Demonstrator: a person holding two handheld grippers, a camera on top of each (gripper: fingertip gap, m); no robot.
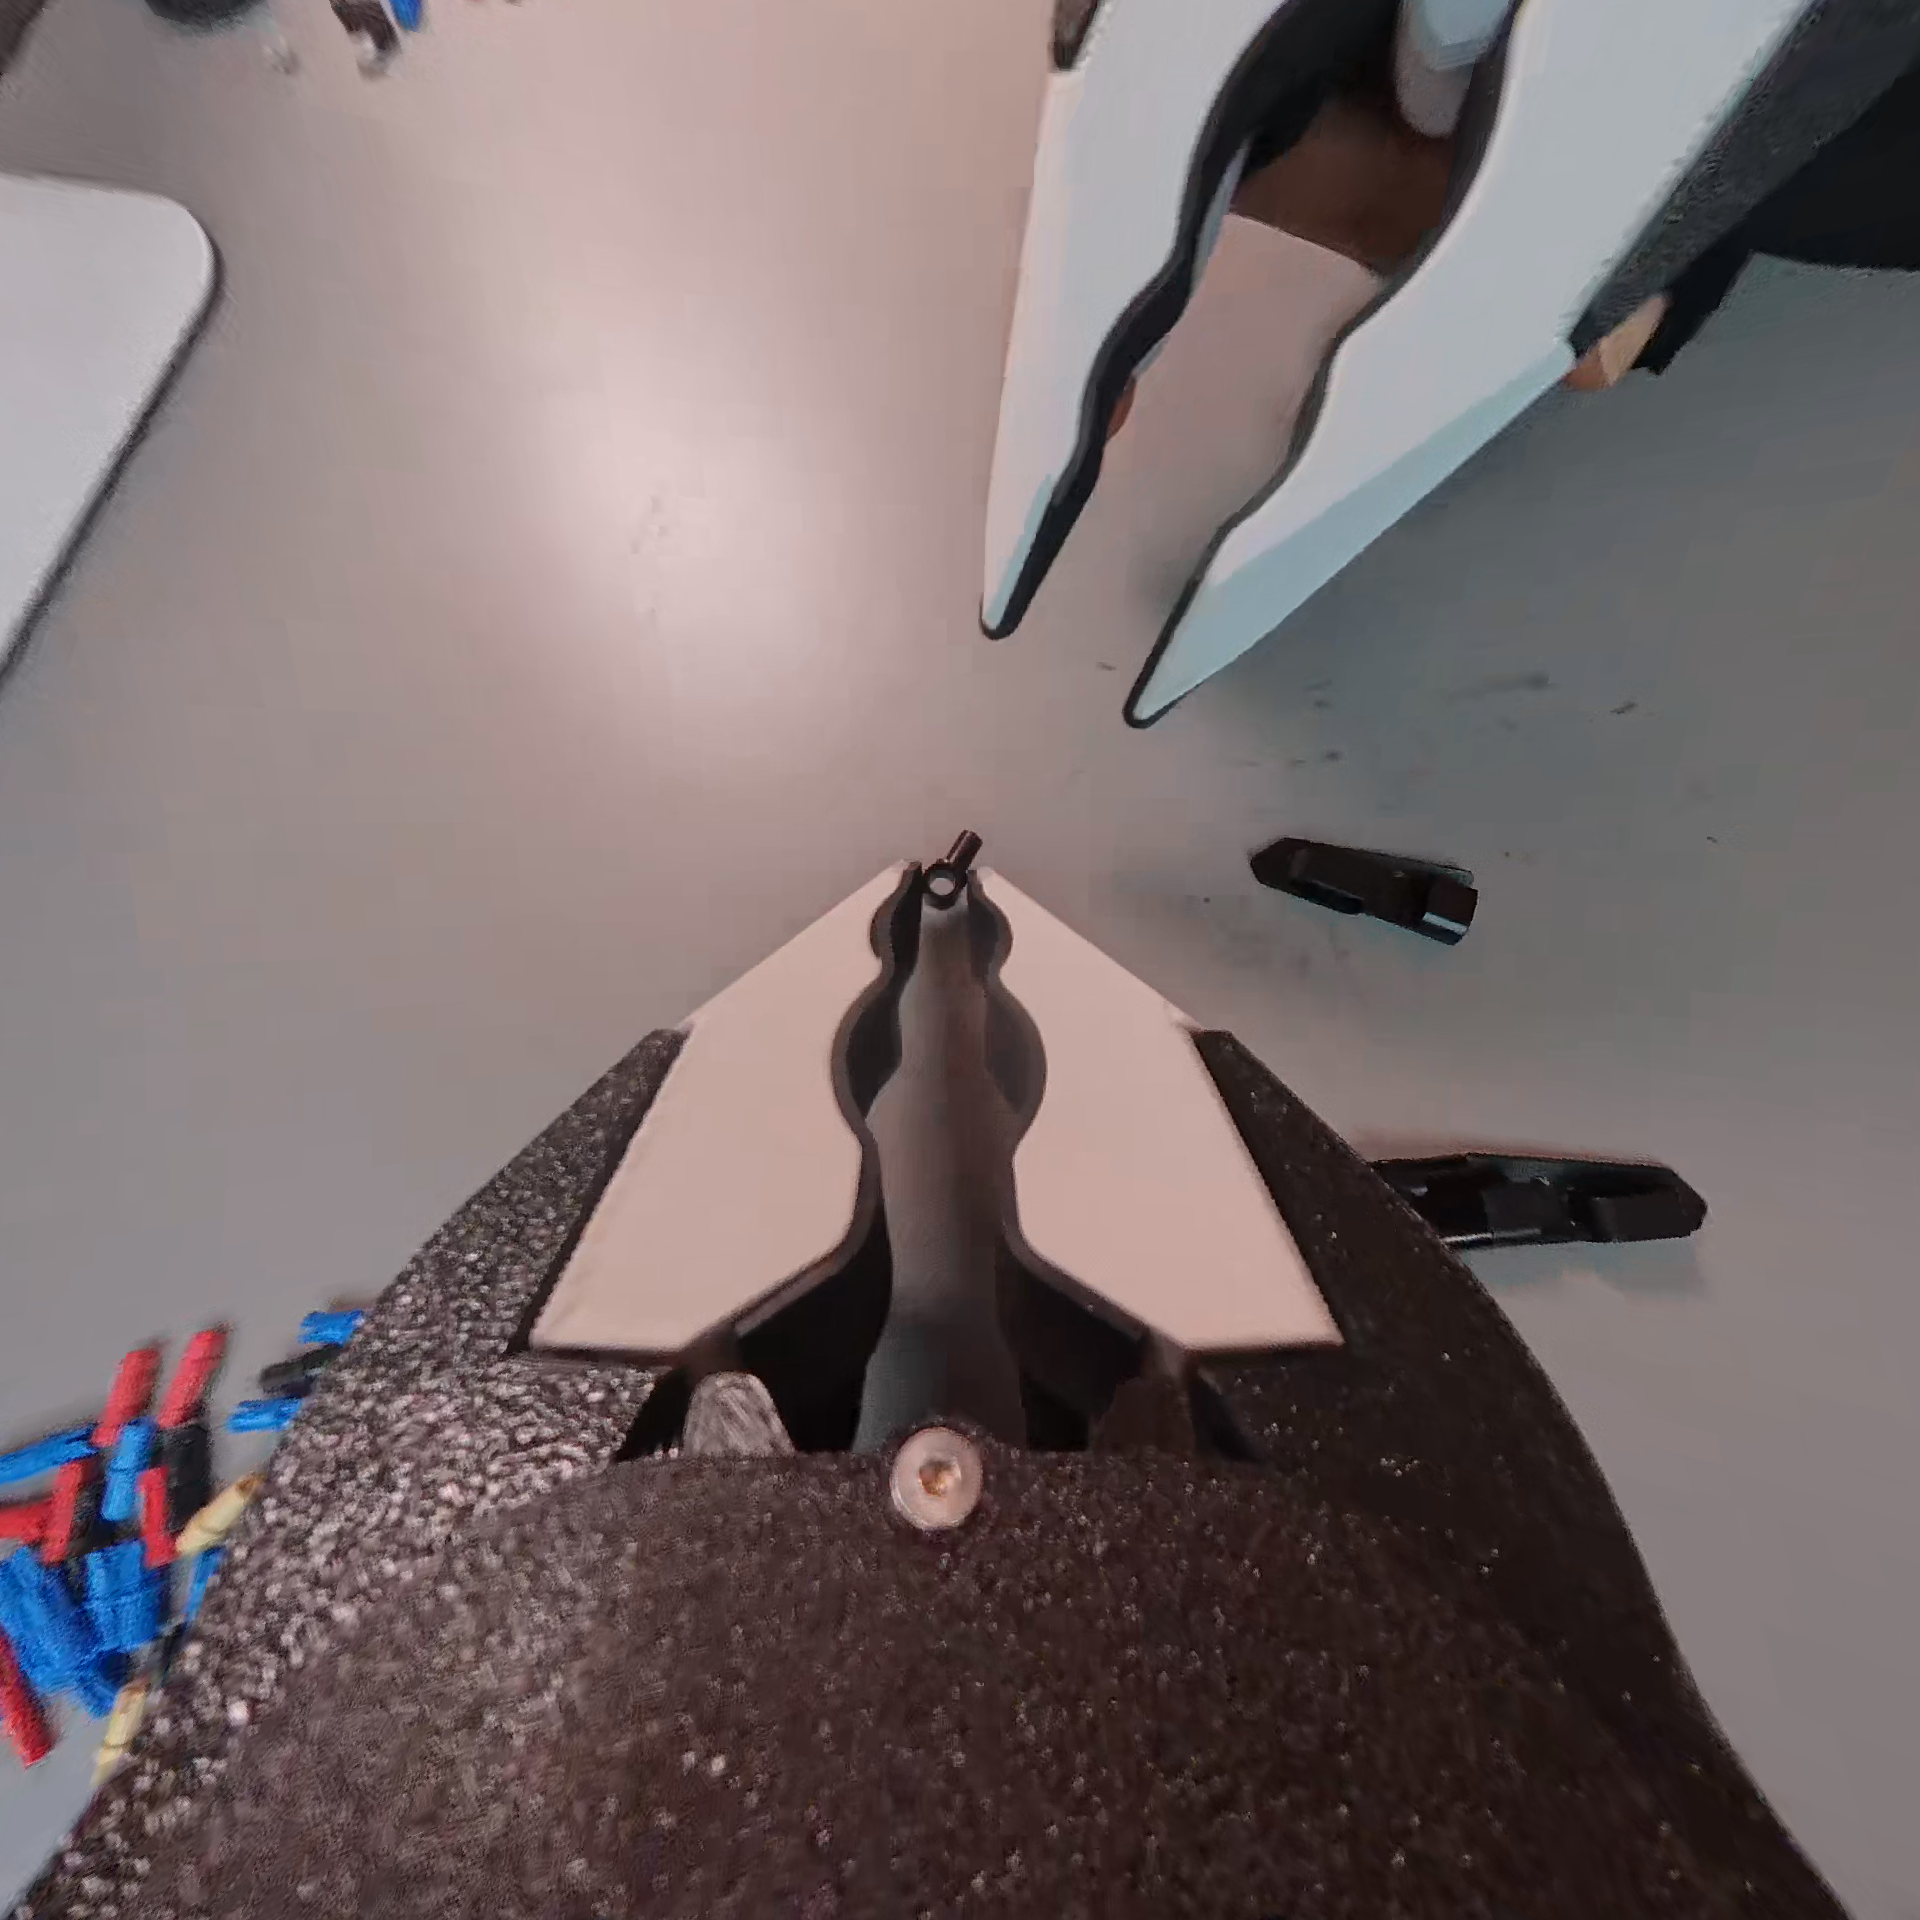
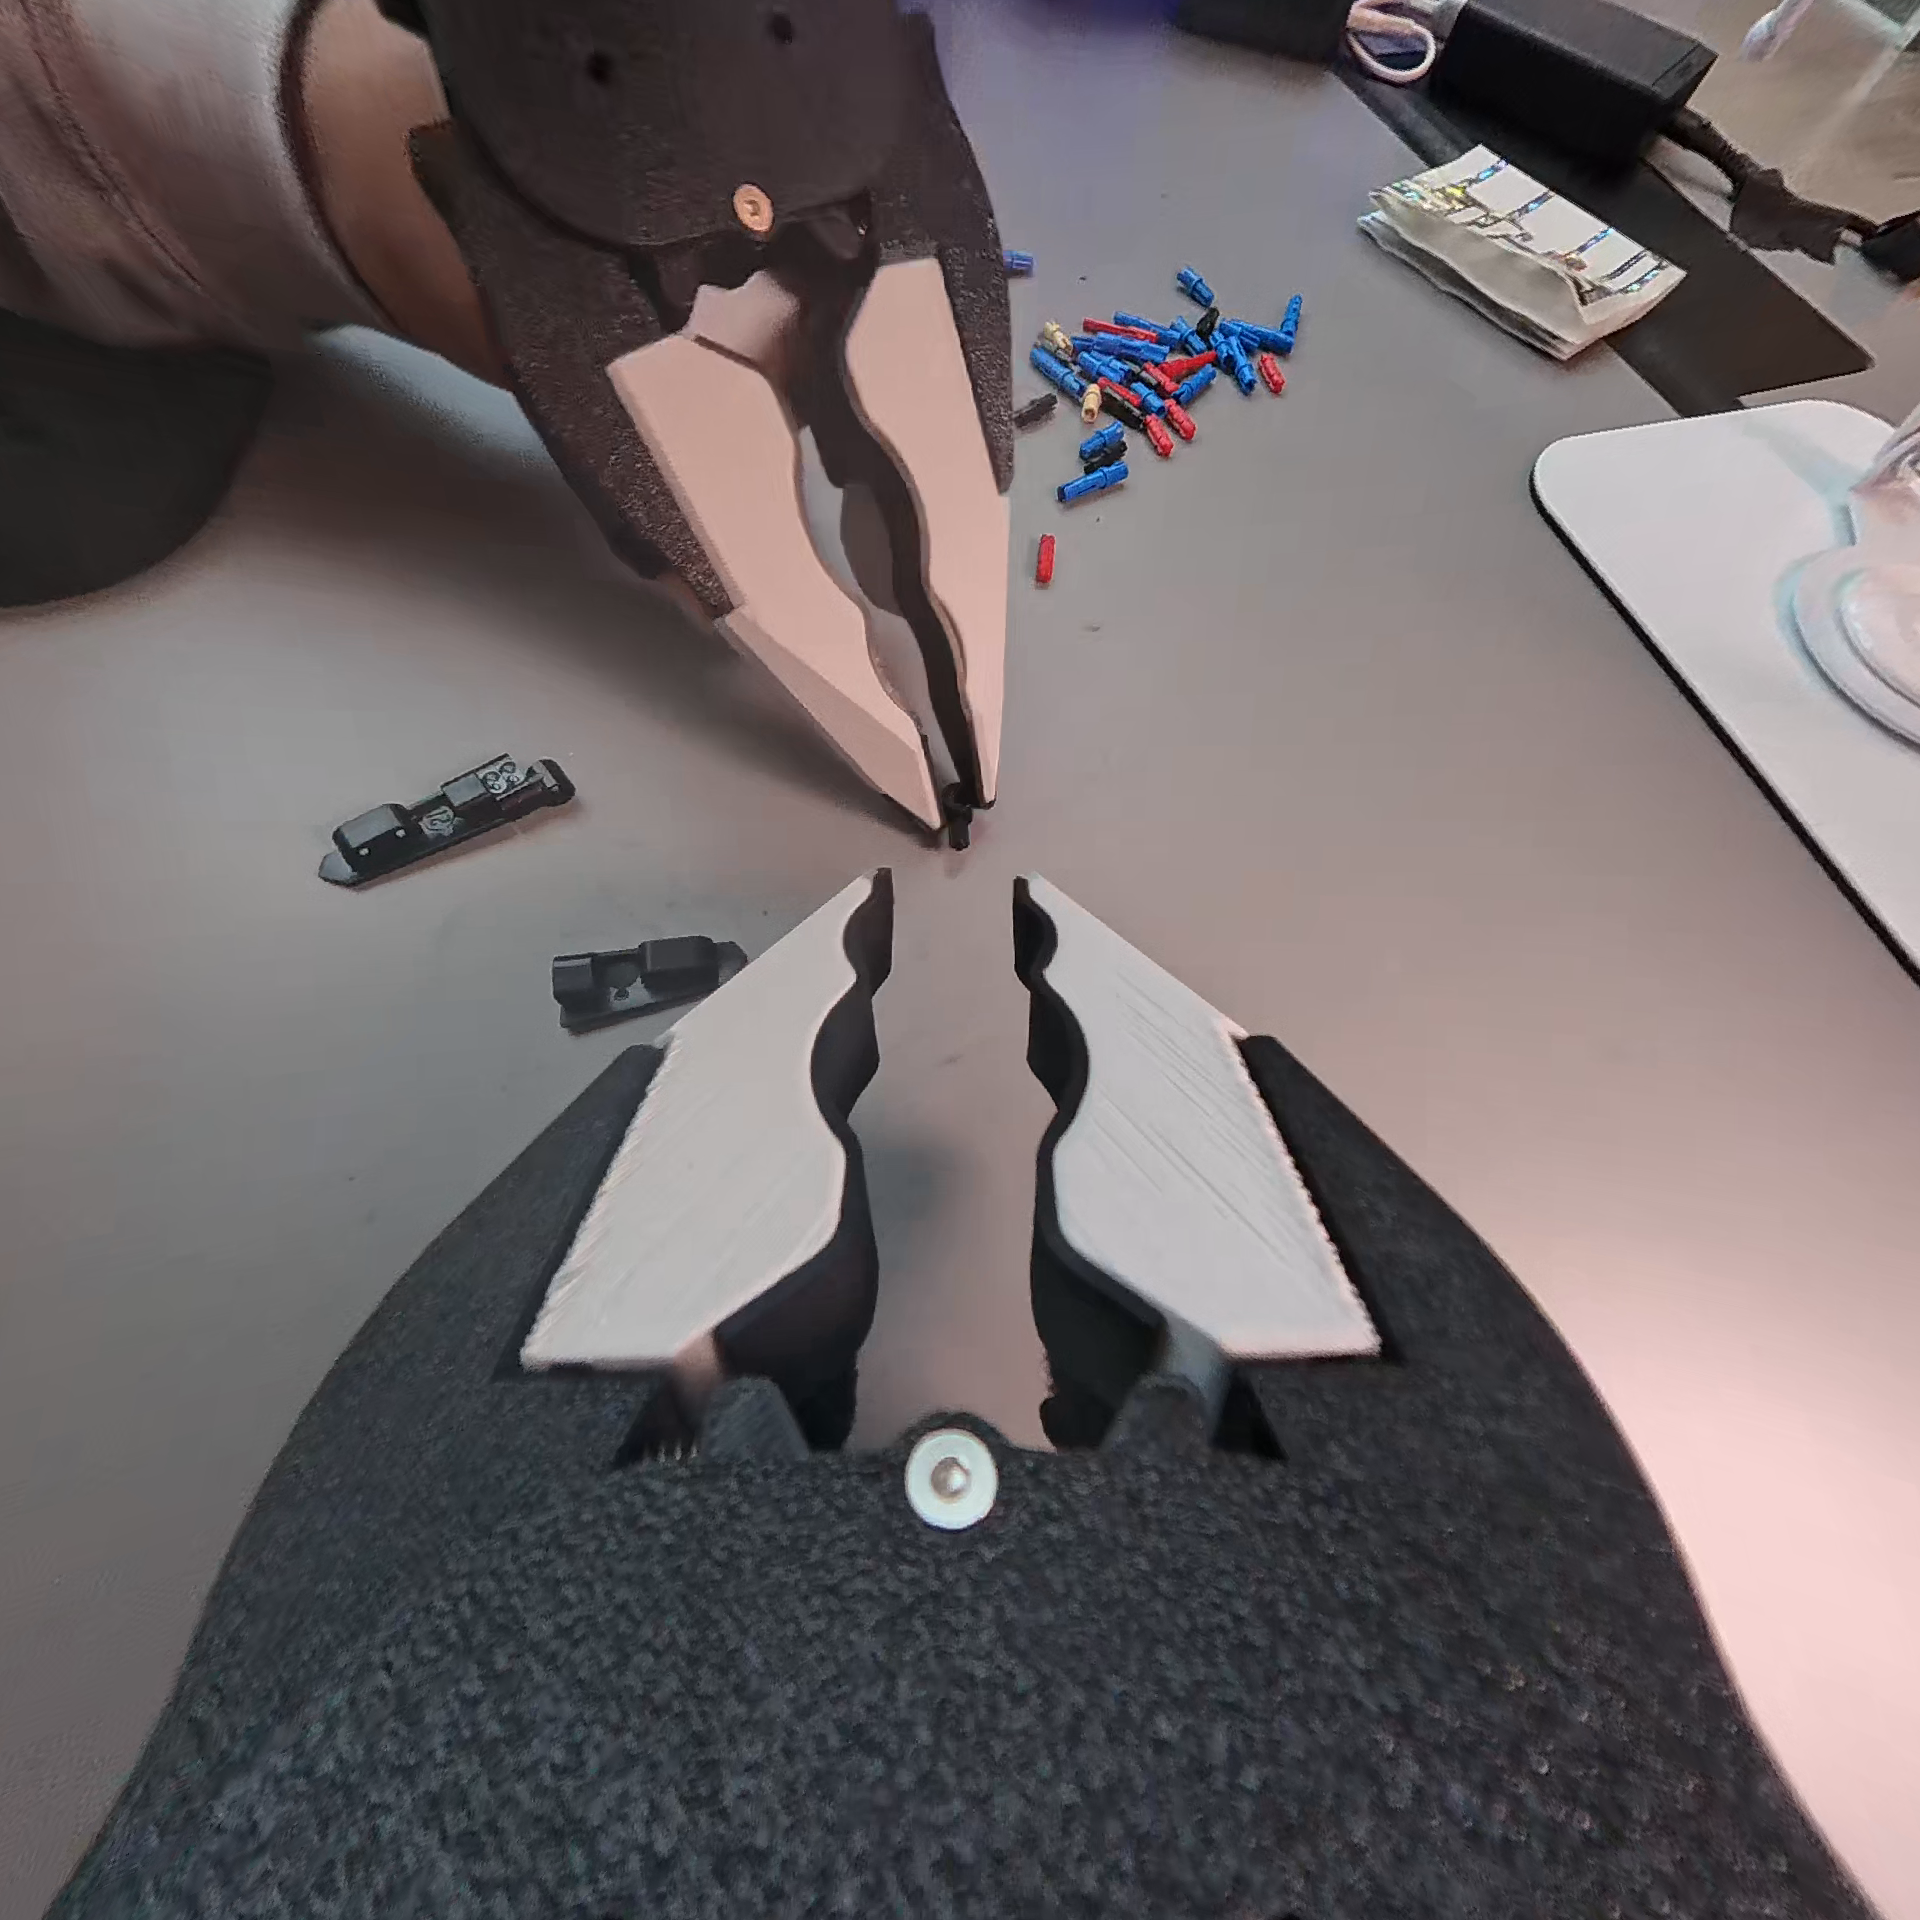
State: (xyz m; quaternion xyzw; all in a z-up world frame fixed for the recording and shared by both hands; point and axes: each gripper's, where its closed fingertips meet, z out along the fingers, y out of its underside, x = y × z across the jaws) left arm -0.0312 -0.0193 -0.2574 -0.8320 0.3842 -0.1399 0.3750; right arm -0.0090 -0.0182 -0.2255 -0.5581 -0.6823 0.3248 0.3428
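Observation:
My left gripper [image 1: 943,881] is shut on a small black pin [image 1: 948,871], held at its fingertips just above the grey table. It also shows in the right wrist view [image 2: 961,805], pointing down with the pin [image 2: 957,821] between its tips. My right gripper [image 2: 951,883] is open and empty, its tips just short of the pin. It shows in the left wrist view [image 1: 1070,665] at upper right. Two black flat parts [image 1: 1366,888] [image 1: 1548,1200] lie on the table right of my left gripper; in the right wrist view they lie at left [image 2: 447,821] [image 2: 644,971].
A pile of small blue, red, black and tan pins [image 2: 1164,364] lies on the table, also at lower left of the left wrist view [image 1: 104,1517]. A single red pin [image 2: 1045,559] lies apart. A white tray [image 2: 1704,582] stands at right, a folded packet [image 2: 1517,249] behind. Some 4 cm of space lies between my two pairs of fingers.

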